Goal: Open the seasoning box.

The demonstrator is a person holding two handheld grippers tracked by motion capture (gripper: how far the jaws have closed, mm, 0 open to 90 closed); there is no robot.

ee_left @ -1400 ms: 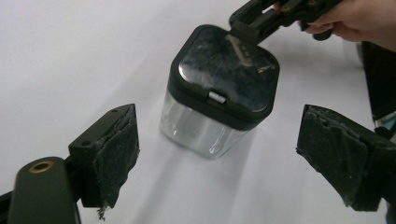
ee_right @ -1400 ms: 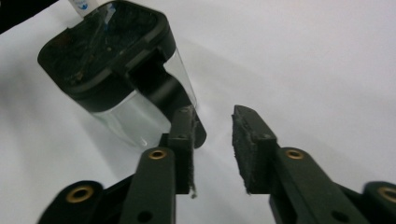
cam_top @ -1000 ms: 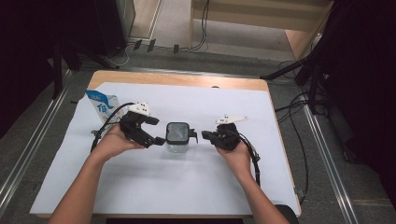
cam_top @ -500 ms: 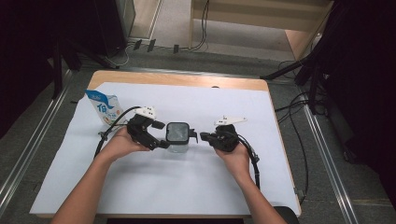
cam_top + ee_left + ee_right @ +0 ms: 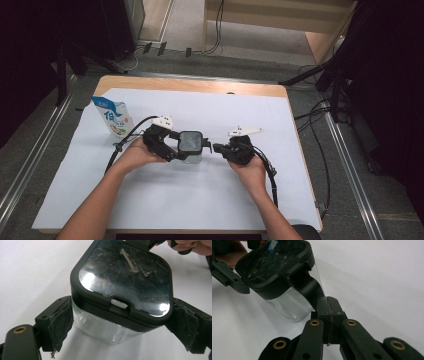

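A clear container (image 5: 190, 145) with a black, glossy-topped lid stands at the middle of the white sheet. My left gripper (image 5: 176, 146) comes in from the left, its jaws on either side of the container (image 5: 125, 282). One foam pad (image 5: 60, 323) lies against the clear wall and the other against the lid's edge. My right gripper (image 5: 215, 148) reaches in from the right. In the right gripper view my right gripper (image 5: 328, 305) is shut on the black latch flap (image 5: 310, 287) that hangs from the lid of the container (image 5: 287, 306).
A blue and white pouch (image 5: 112, 117) stands at the back left of the white sheet (image 5: 200, 200). The sheet covers most of a wooden table (image 5: 190, 85). Cables trail from both grippers toward the front edge.
My left gripper has slid right and lower until its jaws sit around the container. The right gripper and the container have kept their place.
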